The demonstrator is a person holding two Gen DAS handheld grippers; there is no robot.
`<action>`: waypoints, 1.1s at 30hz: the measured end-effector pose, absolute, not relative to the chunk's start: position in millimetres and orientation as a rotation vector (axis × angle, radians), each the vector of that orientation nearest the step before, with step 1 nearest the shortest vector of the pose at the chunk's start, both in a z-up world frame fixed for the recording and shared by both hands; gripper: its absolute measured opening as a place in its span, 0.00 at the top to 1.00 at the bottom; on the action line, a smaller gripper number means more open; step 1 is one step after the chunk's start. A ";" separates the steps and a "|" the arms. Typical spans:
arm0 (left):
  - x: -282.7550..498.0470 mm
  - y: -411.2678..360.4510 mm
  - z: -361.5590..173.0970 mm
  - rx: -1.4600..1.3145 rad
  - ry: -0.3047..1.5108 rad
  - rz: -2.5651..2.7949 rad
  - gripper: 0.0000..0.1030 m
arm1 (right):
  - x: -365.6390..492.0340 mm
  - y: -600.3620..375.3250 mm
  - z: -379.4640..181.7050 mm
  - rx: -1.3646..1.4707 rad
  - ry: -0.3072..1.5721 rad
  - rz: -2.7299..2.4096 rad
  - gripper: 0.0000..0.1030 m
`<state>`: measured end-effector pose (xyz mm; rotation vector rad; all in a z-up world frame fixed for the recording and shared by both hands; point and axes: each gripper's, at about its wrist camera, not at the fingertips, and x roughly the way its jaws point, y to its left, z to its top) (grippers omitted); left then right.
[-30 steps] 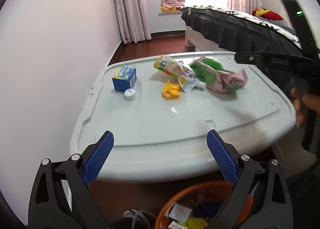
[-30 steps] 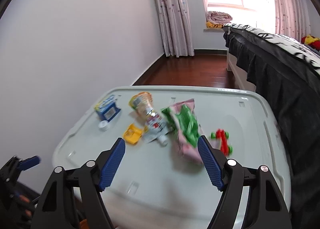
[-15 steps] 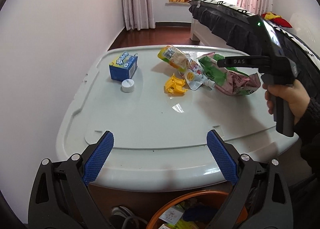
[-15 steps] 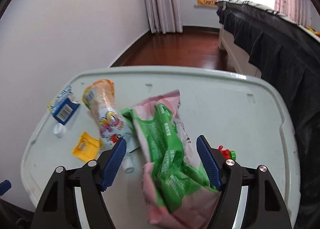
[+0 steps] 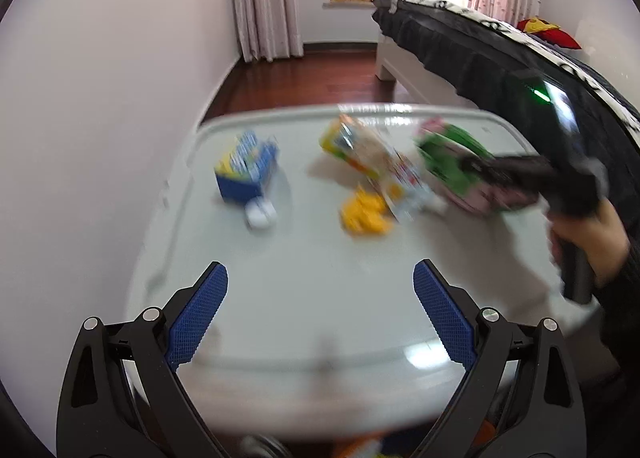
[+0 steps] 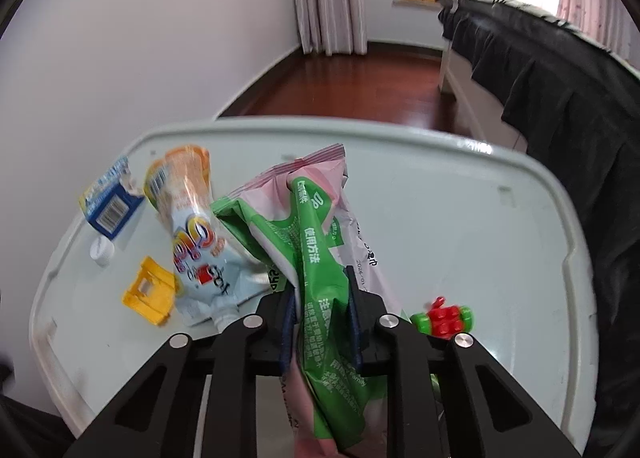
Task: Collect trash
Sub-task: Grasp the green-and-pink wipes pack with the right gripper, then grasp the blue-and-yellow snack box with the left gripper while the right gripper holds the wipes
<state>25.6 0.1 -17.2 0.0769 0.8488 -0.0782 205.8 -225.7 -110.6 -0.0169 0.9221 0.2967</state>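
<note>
My right gripper (image 6: 320,318) is shut on a crumpled green and pink wrapper (image 6: 316,258) on the white table (image 6: 460,226); it also shows in the left wrist view (image 5: 472,166), blurred. An orange and blue drink pouch (image 6: 192,234), a yellow plastic piece (image 6: 150,288), a white cap (image 6: 101,249) and a blue carton (image 6: 110,204) lie left of it. My left gripper (image 5: 320,306) is open and empty above the table's near edge.
A small red and green toy (image 6: 442,316) sits right of my right gripper. A wall runs along the table's left. A bed with a black cover (image 6: 560,70) stands to the right. An orange bin (image 5: 360,448) is partly visible below the table's near edge.
My right gripper has moved down onto the green and pink wrapper and shut on it. My left gripper has moved forward over the table and stays open.
</note>
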 end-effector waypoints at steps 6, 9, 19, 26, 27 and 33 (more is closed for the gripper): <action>93.8 15.3 -25.1 0.213 0.788 -0.034 0.11 | 186.5 -239.1 -81.1 0.037 0.844 0.307 0.81; 128.3 27.9 -44.2 0.192 0.807 -0.032 0.11 | 174.6 -242.4 -69.7 0.052 0.815 0.317 0.81; 188.6 45.7 -95.0 0.226 0.891 0.022 0.11 | 162.1 -248.8 -44.7 0.068 0.750 0.345 0.80; 197.4 51.6 -105.3 0.206 0.922 0.027 0.46 | 161.2 -250.6 -40.4 0.074 0.734 0.343 0.80; 195.2 50.5 -104.4 0.207 0.916 0.022 0.47 | 159.5 -249.7 -40.3 0.073 0.732 0.342 0.80; 177.2 50.7 -79.9 0.189 0.846 0.015 0.47 | 152.4 -249.5 -32.2 0.074 0.715 0.346 0.80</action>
